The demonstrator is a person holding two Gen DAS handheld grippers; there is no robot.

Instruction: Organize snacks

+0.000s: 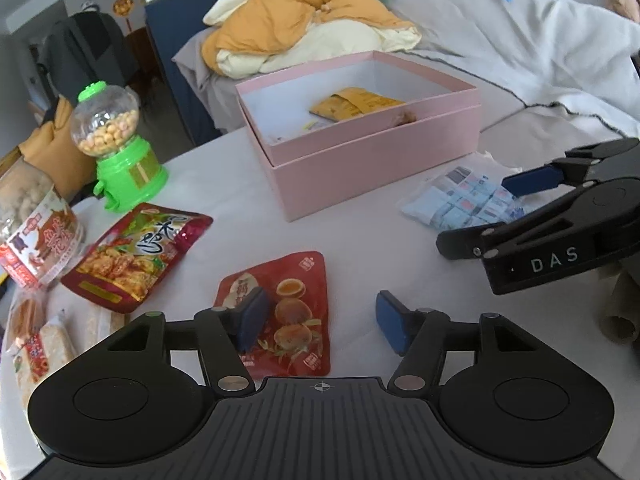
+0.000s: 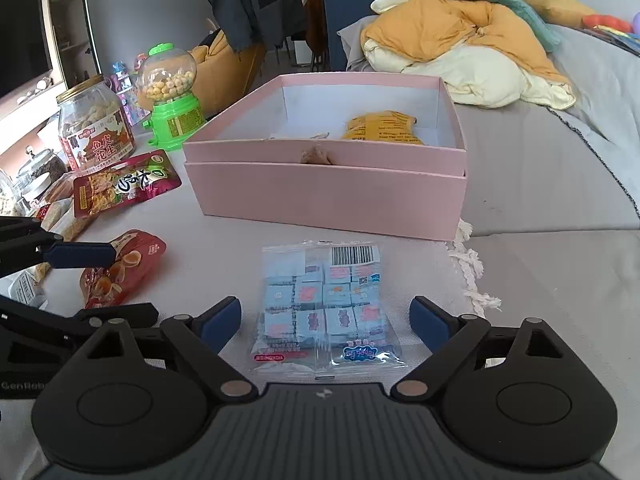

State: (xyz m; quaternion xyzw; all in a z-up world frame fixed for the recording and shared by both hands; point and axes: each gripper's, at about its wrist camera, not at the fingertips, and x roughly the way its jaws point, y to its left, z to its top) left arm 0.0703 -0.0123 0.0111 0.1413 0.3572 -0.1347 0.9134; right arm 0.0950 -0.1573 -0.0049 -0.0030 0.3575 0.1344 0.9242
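- The right gripper (image 2: 325,322) stands wide apart and holds nothing; the clear plastic bag of small blue wrapped candies (image 2: 325,304) lies flat on the table between its blue pads, touching neither.
- The bag's long axis runs straight away from the right wrist camera, so the pads face its two long sides; in my judgement a plain closing would catch it across the narrow width.
- The left gripper (image 1: 316,320) is also open and empty. The red foil pouch printed with round pastries (image 1: 280,308) lies under its left pad, well off centre; the right pad hangs over bare cloth.
- That pouch's long axis also points away from the left wrist camera, leaning a little to the left, so this hand probably needs to shift left to straddle it.
- Each hand is nearer its own packet; the two grippers are near each other, with limited room between them.
- Further left lie a maroon snack pouch with green lettering (image 1: 136,256), a clear lidded jar of coated peanuts (image 2: 94,122) and a green toy gumball dispenser (image 1: 116,144).
- Beyond both packets sits the open pink cardboard box (image 2: 328,196), its near wall facing the hands; a yellow packet (image 2: 380,128) is already inside, with plenty of floor still free.
- The table's right edge (image 2: 476,280), fringed, is just beside the candy bag.
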